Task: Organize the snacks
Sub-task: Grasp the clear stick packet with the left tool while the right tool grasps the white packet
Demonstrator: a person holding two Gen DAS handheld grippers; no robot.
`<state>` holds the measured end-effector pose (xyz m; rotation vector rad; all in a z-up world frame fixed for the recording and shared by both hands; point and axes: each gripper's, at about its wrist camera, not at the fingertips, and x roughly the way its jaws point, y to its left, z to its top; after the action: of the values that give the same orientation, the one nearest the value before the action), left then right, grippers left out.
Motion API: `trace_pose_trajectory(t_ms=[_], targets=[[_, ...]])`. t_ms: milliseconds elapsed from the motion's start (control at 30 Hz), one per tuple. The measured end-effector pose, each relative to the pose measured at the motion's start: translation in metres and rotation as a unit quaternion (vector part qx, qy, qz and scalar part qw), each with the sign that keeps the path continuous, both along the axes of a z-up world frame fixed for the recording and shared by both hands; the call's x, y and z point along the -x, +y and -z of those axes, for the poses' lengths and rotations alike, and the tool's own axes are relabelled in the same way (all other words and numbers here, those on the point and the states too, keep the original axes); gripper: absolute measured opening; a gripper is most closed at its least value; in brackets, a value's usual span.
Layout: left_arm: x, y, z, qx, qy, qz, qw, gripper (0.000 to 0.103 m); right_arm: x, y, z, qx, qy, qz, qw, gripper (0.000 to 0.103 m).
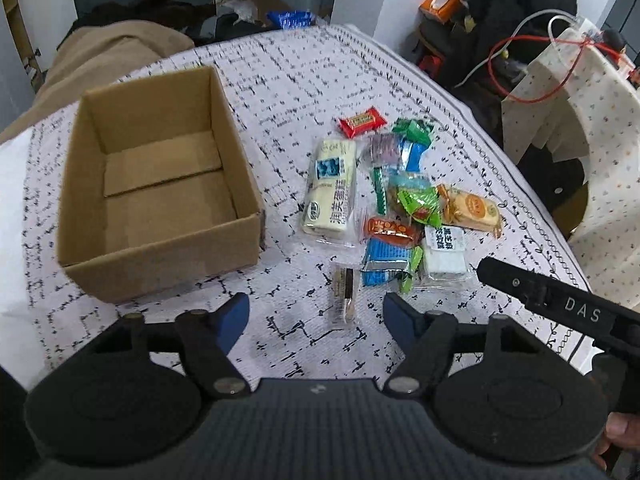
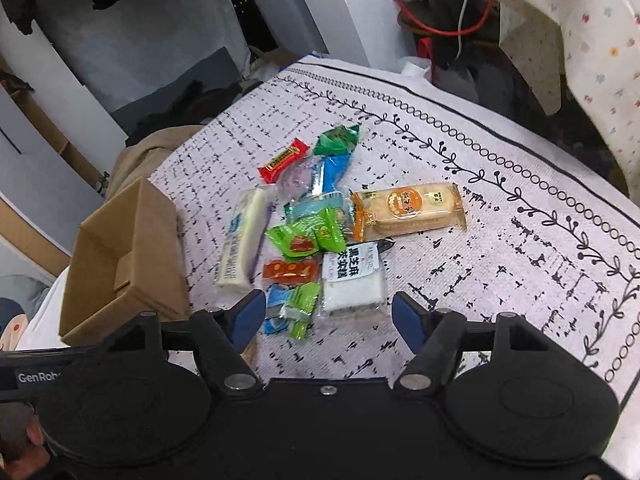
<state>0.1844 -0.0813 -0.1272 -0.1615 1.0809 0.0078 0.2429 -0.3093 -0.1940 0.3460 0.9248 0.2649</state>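
Several wrapped snacks lie in a loose pile on the patterned cloth, right of an open cardboard box [image 1: 160, 184] with nothing in it. The pile holds a long cream pack [image 1: 330, 190], a red candy [image 1: 362, 120], an orange biscuit pack [image 2: 408, 210] and a white square pack [image 2: 352, 280]. A small clear-wrapped snack [image 1: 344, 294] lies just beyond my left gripper [image 1: 316, 320], which is open and holds nothing. My right gripper [image 2: 328, 320] is also open, hovering just short of the white pack and a blue-green wrapper [image 2: 290, 310]. The right gripper's body [image 1: 560, 304] shows in the left wrist view.
The cloth's bordered edge [image 2: 520, 168] runs along the right. A chair draped in dotted fabric [image 1: 576, 92] stands past it, with red cables and dark clutter behind. A tan cloth [image 1: 112, 52] lies beyond the box. Bare cloth [image 2: 500, 280] stretches right of the pile.
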Motion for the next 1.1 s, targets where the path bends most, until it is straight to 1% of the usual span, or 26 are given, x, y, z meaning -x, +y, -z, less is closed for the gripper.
trace_pose_trajectory(t_ms=[67, 400, 500, 567, 667, 867, 967, 1000, 1033, 1067, 1100], targets=[[-0.008, -0.003, 0.008, 0.003, 0.01, -0.001, 1.0, 0.066, -0.005, -0.001, 0.007, -0.005, 0.007, 0.0, 1.0, 0.068], [-0.037, -0.015, 0.043, 0.002, 0.048, 0.005, 0.9988, 0.054, -0.024, -0.003, 0.038, -0.021, 0.036, -0.003, 0.999, 0.066], [-0.044, -0.017, 0.054, 0.001, 0.061, 0.005, 0.9981, 0.051, -0.028, 0.0, 0.044, -0.019, 0.04, -0.009, 0.999, 0.066], [-0.048, -0.018, 0.06, 0.001, 0.068, 0.005, 0.9977, 0.048, -0.03, 0.004, 0.049, -0.012, 0.04, -0.014, 0.999, 0.066], [-0.053, -0.021, 0.07, -0.001, 0.08, 0.006, 0.9968, 0.044, -0.033, 0.009, 0.054, 0.011, 0.042, -0.018, 0.999, 0.066], [-0.06, -0.026, 0.086, -0.001, 0.098, 0.008, 0.9951, 0.041, -0.037, 0.015, 0.059, 0.032, 0.035, -0.026, 0.999, 0.066], [-0.064, -0.029, 0.093, -0.002, 0.104, 0.009, 0.9945, 0.04, -0.037, 0.018, 0.06, 0.045, 0.029, -0.03, 0.998, 0.059], [-0.066, -0.03, 0.095, -0.005, 0.105, 0.007, 0.9945, 0.039, -0.037, 0.019, 0.06, 0.044, 0.027, -0.032, 0.998, 0.052], [-0.066, -0.03, 0.095, -0.008, 0.103, 0.003, 0.9946, 0.035, -0.037, 0.019, 0.06, 0.044, 0.027, -0.033, 0.998, 0.051], [-0.067, -0.03, 0.095, -0.01, 0.101, -0.001, 0.9948, 0.028, -0.037, 0.019, 0.06, 0.047, 0.026, -0.033, 0.998, 0.05], [-0.068, -0.03, 0.095, -0.011, 0.1, -0.002, 0.995, 0.024, -0.036, 0.019, 0.06, 0.045, 0.026, -0.032, 0.998, 0.049]])
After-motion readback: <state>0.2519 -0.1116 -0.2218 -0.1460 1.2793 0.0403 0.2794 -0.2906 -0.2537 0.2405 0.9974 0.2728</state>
